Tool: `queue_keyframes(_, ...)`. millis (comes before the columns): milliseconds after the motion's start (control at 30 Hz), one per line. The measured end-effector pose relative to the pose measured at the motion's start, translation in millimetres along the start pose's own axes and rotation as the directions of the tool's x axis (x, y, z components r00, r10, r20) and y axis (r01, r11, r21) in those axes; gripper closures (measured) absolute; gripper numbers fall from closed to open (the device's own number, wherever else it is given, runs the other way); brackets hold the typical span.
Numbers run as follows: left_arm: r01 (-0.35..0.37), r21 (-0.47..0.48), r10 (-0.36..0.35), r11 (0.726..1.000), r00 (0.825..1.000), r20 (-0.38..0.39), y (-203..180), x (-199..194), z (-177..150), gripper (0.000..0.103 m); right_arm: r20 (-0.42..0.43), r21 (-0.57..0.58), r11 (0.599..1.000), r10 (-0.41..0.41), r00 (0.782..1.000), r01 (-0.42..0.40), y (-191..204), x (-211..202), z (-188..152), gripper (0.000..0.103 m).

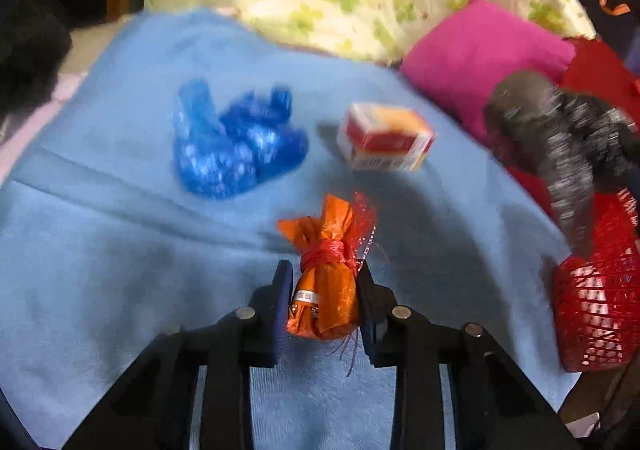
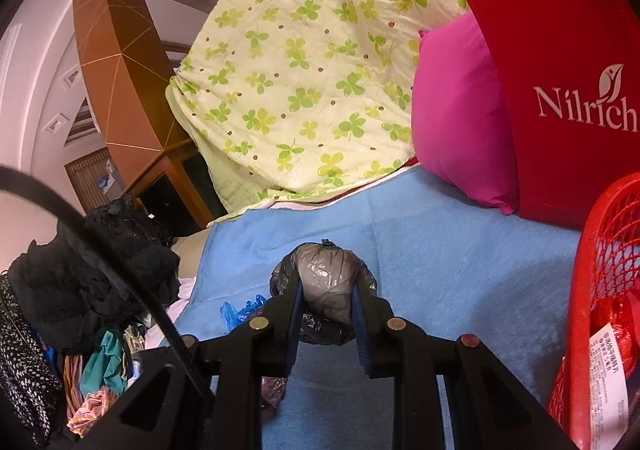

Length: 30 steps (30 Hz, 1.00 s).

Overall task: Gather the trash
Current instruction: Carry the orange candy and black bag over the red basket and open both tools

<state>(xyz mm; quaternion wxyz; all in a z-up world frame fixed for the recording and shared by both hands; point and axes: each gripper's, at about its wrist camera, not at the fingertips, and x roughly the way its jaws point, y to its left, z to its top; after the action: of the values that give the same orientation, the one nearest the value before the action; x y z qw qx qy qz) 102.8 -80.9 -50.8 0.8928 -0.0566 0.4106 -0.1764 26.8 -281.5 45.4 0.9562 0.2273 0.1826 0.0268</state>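
Left wrist view: the left tongs pinch the orange wrapped bundle just above the blue blanket; its slick rounded wrap could slip out. The right tongs, nearly closed, grip a grey bagged wad whose loose plastic might snag beside the red basket.

Glossy orange foil packet; matt blue cloth.
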Motion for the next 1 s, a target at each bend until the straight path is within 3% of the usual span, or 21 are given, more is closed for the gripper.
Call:
queue_keyframes(133,-0.013,0.068,0.004,0.998,0.992,0.123,-17.7,-43.8,-11.2,0.072,0.052,-0.028,1.0,-0.013,0.999,0.015,5.1,-17.4,0.3,0.078)
queue_keyframes(267,-0.039,0.121,0.015,0.992,0.981,0.194,-33.3,-80.0,-26.2,0.072,0.136,-0.09,0.995,-0.029,0.99,0.041,17.0,-47.7,-5.6,0.078)
queue_keyframes(567,0.05,0.201,-0.091,0.978,0.975,0.203,-82.6,-127.6,-54.6,0.072,0.256,-0.013,0.994,-0.098,0.962,0.105,-12.6,-123.4,-15.4,0.078)
queue_keyframes(700,0.124,0.228,-0.177,0.966,0.958,0.227,-115.1,-151.8,-45.0,0.072,0.341,0.033,0.984,-0.176,0.923,0.175,-34.0,-160.3,-15.3,0.078)
queue_keyframes(800,0.161,0.268,-0.227,0.95,0.945,0.236,-143.5,-160.0,-37.6,0.072,0.397,0.095,0.966,-0.258,0.881,0.24,-57.3,-188.0,-13.3,0.078)
queue_keyframes(1000,0.206,0.367,-0.298,0.907,0.93,0.216,-208.4,-157.5,-21.7,0.072,0.403,0.284,0.914,-0.389,0.828,0.291,-114.4,-224.2,-7.5,0.078)
